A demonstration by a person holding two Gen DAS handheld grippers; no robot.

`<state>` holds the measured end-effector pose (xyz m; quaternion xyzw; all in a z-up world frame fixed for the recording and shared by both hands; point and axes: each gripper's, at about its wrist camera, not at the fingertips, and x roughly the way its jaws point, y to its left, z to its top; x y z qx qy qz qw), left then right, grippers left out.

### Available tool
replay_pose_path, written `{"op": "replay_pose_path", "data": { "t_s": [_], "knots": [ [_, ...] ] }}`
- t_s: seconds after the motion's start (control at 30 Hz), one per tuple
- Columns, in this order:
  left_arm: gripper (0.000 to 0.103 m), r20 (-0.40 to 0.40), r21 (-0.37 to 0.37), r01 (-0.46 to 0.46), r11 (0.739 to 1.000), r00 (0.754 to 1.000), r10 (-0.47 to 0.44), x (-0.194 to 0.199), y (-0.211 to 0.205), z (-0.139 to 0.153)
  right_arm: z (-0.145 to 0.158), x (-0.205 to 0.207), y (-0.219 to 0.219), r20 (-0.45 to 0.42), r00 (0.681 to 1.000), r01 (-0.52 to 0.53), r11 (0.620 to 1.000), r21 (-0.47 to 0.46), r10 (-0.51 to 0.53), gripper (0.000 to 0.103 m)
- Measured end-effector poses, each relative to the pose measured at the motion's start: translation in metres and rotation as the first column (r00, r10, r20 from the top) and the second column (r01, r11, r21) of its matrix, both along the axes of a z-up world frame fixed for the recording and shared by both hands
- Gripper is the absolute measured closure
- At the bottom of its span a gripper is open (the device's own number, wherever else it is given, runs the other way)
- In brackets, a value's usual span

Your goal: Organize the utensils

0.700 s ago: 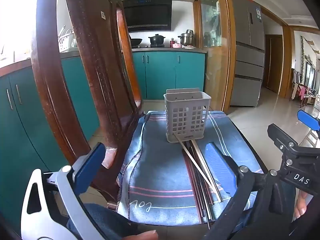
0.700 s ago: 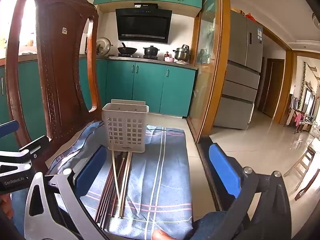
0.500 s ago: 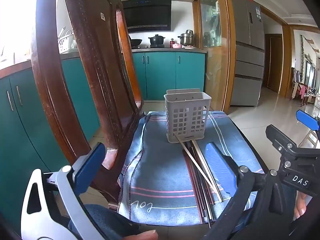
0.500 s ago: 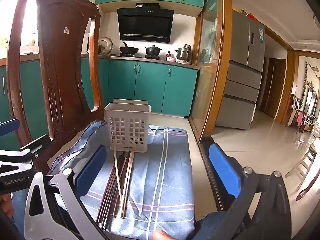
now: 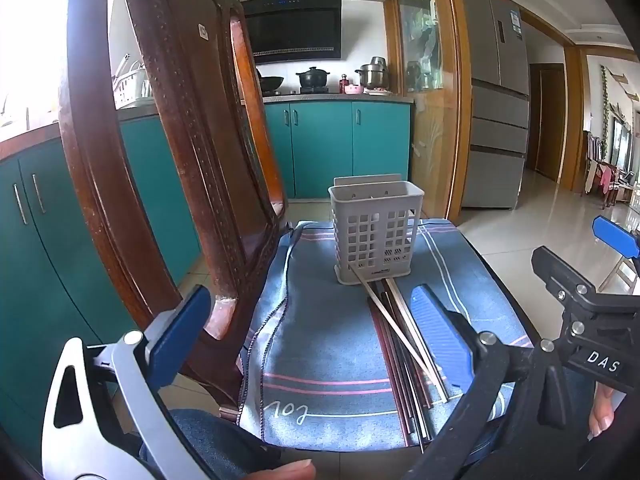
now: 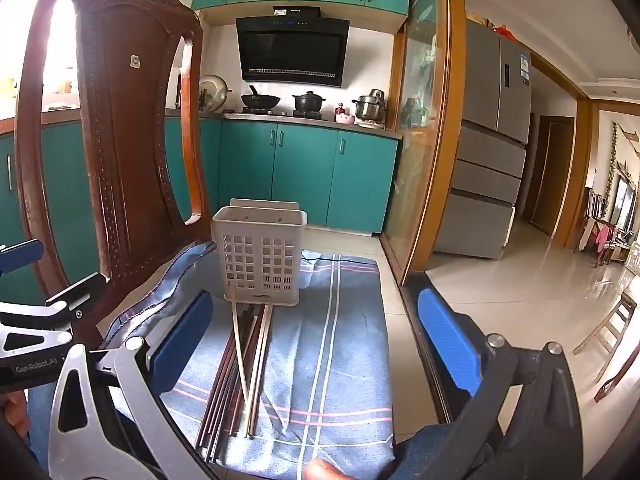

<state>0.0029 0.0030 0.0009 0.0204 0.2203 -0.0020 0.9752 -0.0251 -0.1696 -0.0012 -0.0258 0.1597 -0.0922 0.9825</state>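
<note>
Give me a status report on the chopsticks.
Both tools, left and right, open, empty. Chopsticks loose on cloth before empty-looking holder. Nothing blocking.

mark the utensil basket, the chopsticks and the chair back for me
utensil basket (image 6: 260,258): right wrist view, front lattice wall.
chopsticks (image 6: 240,356): right wrist view, mid-shaft of the bundle lying on the cloth.
chair back (image 5: 188,152): left wrist view, carved central wooden panel.

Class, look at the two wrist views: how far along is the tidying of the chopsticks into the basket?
Done: nothing yet; the grey basket shows no chopsticks inside. In hand: nothing, since the left gripper and right gripper both hang open above the cloth. Left: every one of the chopsticks lies flat in front of the basket, waiting to be picked up and stood inside it.
</note>
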Motion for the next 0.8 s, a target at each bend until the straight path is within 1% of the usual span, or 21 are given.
{"op": "replay_pose_path", "data": {
  "t_s": [0.2,0.23,0.8],
  "knots": [
    [0.003,-0.001,0.000,-0.003,1.000,1.000,0.003,0.0022,0.0044,-0.0002,0.0008,0.0000,0.0007,0.001,1.000,-0.006,1.000,-0.003,0.006,0.003],
    [0.003,-0.001,0.002,-0.004,1.000,1.000,0.004,0.0008,-0.0007,0.0000,0.0009,-0.0003,0.0004,0.002,1.000,-0.006,1.000,-0.002,0.006,0.003],
    [0.003,-0.002,0.007,-0.005,1.000,1.000,0.005,0.0021,0.0003,-0.0004,0.0030,-0.0013,-0.0010,0.007,1.000,-0.001,1.000,0.003,0.001,0.003]
  ]
}}
